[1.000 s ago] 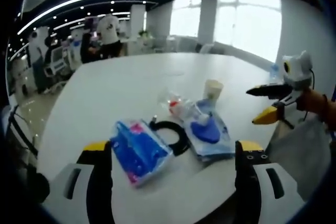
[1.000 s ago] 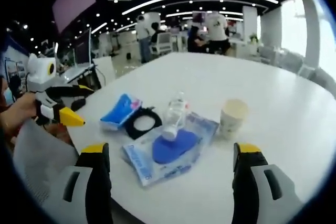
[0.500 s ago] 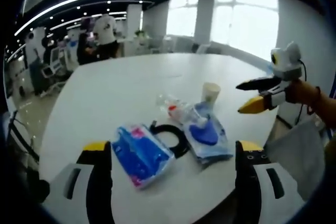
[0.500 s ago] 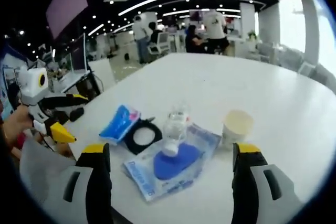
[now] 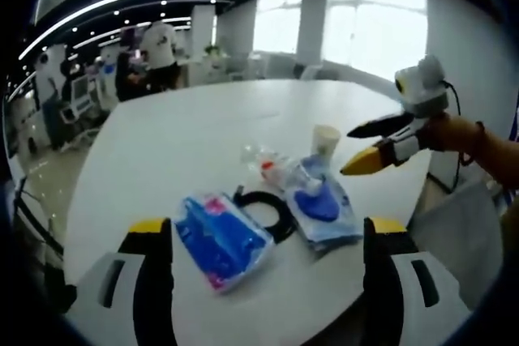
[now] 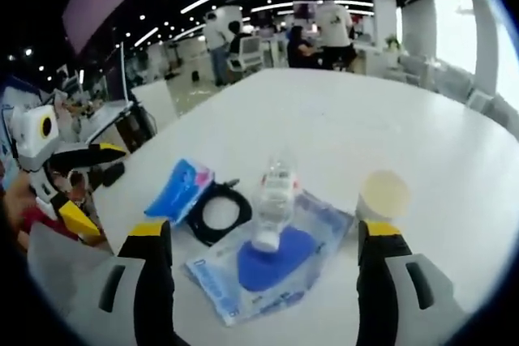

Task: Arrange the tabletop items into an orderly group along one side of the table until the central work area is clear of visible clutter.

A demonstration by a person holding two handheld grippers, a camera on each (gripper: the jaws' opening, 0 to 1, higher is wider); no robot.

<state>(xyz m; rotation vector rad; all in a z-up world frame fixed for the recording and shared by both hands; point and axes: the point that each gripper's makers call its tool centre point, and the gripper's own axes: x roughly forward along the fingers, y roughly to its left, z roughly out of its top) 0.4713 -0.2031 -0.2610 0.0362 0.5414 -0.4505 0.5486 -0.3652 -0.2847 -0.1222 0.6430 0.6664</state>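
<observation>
On the white table [image 5: 178,131] lie a blue tissue pack [image 5: 217,241], a black cable coil [image 5: 266,207], a clear bag with a blue item inside [image 5: 323,208], a clear bottle on its side [image 5: 272,166] and a paper cup [image 5: 325,139]. My left gripper [image 5: 266,232] hangs open at the near edge, holding nothing. My right gripper [image 5: 354,151] reaches in from the right, jaws apart, just beside the cup. From the right gripper view, the open right gripper [image 6: 263,232] faces the bottle [image 6: 274,194], bag [image 6: 280,253], tissue pack [image 6: 178,188], coil [image 6: 217,210] and cup [image 6: 383,196]; the left gripper [image 6: 101,188] hovers open off the table's left edge.
The table's far half [image 6: 349,111] is bare. Several people [image 6: 332,26] stand among desks and chairs beyond it. Bright windows [image 5: 381,30] line the far wall. A hand [image 5: 458,131] holds the right gripper over the table's right edge.
In the left gripper view the right gripper has come leftward over the table's edge, up beside the cup. The right gripper view has moved closer and tipped down on the items.
</observation>
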